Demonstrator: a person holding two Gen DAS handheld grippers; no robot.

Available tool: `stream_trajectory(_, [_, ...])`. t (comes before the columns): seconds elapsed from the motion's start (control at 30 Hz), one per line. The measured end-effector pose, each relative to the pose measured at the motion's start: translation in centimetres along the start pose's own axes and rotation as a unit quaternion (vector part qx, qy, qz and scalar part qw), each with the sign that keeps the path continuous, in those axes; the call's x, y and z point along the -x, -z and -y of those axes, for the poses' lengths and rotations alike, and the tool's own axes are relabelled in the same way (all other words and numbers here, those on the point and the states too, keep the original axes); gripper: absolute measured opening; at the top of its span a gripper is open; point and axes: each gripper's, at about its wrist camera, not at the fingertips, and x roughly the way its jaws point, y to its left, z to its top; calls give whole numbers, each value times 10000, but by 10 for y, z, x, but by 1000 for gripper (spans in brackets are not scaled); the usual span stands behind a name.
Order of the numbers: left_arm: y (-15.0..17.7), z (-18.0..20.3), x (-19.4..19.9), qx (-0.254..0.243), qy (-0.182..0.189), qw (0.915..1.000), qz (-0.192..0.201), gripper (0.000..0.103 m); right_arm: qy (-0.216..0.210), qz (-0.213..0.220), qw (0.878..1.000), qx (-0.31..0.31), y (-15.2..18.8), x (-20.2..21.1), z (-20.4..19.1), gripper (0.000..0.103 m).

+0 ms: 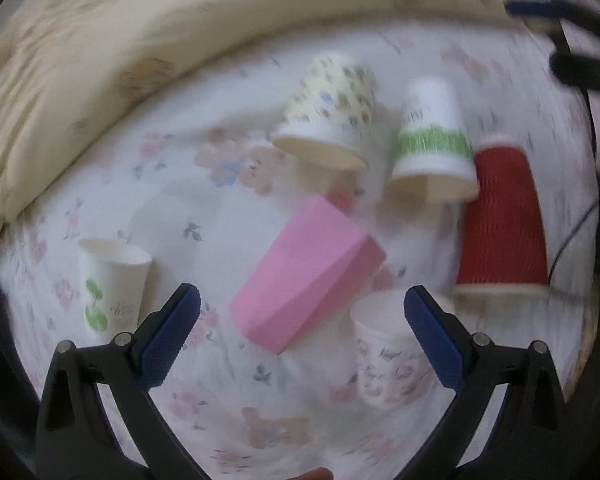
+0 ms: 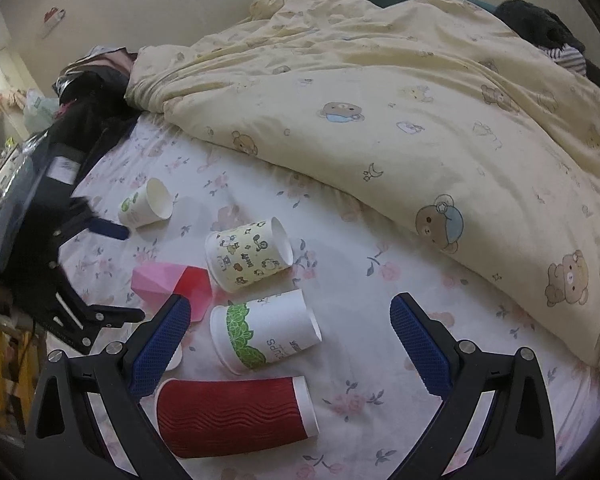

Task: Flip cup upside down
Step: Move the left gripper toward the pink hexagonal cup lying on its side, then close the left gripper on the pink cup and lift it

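- The pink cup (image 1: 306, 272) lies on its side on the bed (image 2: 380, 320), a faceted tumbler with its long axis along the floral sheet; in the left wrist view its narrow end points up and to the right, away from the camera.
- In the right wrist view the same cup shows a red inside at its mouth, which faces the right gripper's side of the bed; nothing can be seen in it.
- The left gripper (image 1: 302, 320) hangs just above the pink cup with its blue fingers (image 1: 172, 334) spread wide, one to either side of the cup and touching nothing.
- The right gripper (image 2: 290, 340) is likewise spread wide and holds nothing; it sits over the green-banded cup (image 2: 266, 330).
- The green-banded cup lies on its side, mouth toward the left gripper, and looks empty.
- The cartoon-print cup (image 2: 248, 254) lies on its side just beyond it, base toward the quilt (image 2: 420, 120).
- The red ribbed cup (image 2: 236, 416) lies on its side nearest the right gripper, its white rim on the quilt side.
- A white cup with green leaves (image 2: 146, 204) lies tilted farther off, open mouth toward the quilt, empty.
- A small floral cup (image 1: 392, 360) stands upright close beside the pink cup, partly behind the left gripper's right finger.
- The cream quilt with bears is heaped across the far side of the bed.
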Motion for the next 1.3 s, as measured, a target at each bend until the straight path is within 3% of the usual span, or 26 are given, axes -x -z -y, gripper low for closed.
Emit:
stream_trajectory(0.27, [-15, 1, -35, -628, 258, 9958, -617, 76, -114, -51, 9999, 86, -3, 0, -6, 102])
stream_trajectory(0.43, [-21, 6, -60, -863, 356, 9912, -936, 74, -154, -90, 9998, 57, -3, 0, -8, 102])
stream_trajectory(0.5, [-23, 5, -68, -893, 377, 9899, -1037, 65, -152, -91, 9998, 70, -4, 0, -10, 102])
stream_trajectory(0.7, [-25, 8, -66, -1012, 324, 9899, -940, 61, -181, -81, 9997, 117, -4, 0, -13, 102])
stream_trajectory(0.8, [-29, 4, -64, -851, 321, 9917, -904, 59, -190, -106, 9997, 124, -5, 0, -13, 102])
stream_trajectory(1.07, [0, 4, -17, 2, 156, 9988, -469, 58, -140, -31, 9998, 157, -4, 1, -16, 102])
stream_trajectory(1.2, [16, 2, 11, 746, -6, 9966, -346, 58, -185, 28, 9998, 117, -3, 5, -18, 102])
stream_trajectory(1.3, [34, 8, 37, 1367, -135, 9904, -146, 58, -153, 156, 9996, 174, 2, 12, -25, 102])
